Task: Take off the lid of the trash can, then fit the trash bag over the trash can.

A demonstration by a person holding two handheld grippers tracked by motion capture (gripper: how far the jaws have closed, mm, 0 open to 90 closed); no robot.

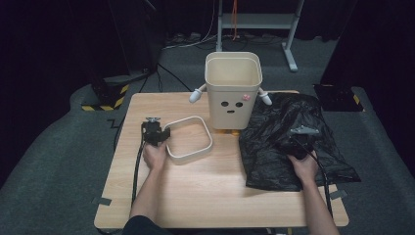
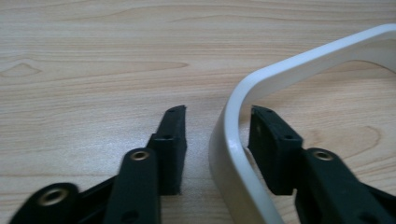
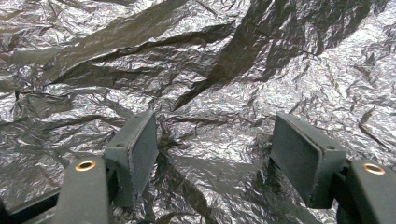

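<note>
Dark curtains and grey carpet surround a light wooden desk, with a white metal frame standing on the floor behind it and yellow-black hazard tape marking a stand base off to the far left. Cables run across the carpet at the back.

On the desk, the left tongs sit at the near-left corner of a cream rounded-square ring that lies flat on the wood. In the left gripper view the ring's rim passes between the two black jaws, which are released: the rim lies close to the right-hand jaw, while a clear gap separates it from the left-hand one. Whether that nearer pad touches the plastic cannot be told. Pale wood grain runs across everything ahead of these tongs.

Beyond the ring, further from the left tongs and toward the middle of the desk's back edge, stands a cream bin with a drawn face and small white arms at its sides.

The right tongs rest over a crumpled black plastic bag spread across the right side of the desk. In the right gripper view its jaws stand apart, released, with wrinkled, glossy bag film beneath and ahead of them.
</note>
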